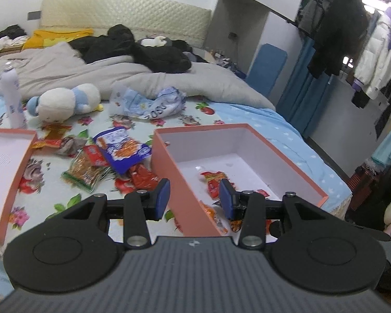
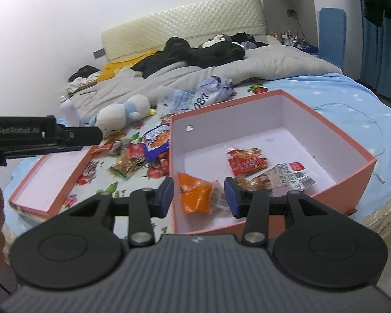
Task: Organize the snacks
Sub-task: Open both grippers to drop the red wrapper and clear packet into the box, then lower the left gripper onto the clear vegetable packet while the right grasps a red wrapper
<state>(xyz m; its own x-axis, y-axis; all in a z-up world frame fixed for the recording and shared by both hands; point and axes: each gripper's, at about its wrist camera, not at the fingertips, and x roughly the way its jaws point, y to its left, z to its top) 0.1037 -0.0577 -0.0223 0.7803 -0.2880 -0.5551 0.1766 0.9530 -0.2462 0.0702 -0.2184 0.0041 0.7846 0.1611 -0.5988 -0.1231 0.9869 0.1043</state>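
The bed, spread with a flowered sheet and a grey quilt bunched toward its headboard, carries everything else, and the salmon-pink box standing open on it serves as the landmark. Beside that box, on the side away from the bed's edge, lies its shallow lid, turned inner face up. Beyond the box, toward the quilt, rest a white and blue plush toy, a crumpled pale blue bag and an upright white bottle. Between box and lid lies a loose heap of snack packets: a blue one on top, a green-edged one and several red ones. Inside the box, on its white floor, lie a red packet, an orange packet near the front wall, and a clear packet with a barcode label. The left gripper hovers astride the box's near side wall, one pad outside and one over the interior, jaws apart and empty. The right gripper hangs over the box's front wall, jaws likewise spread and gripping nothing, the orange packet showing in the gap beneath them.
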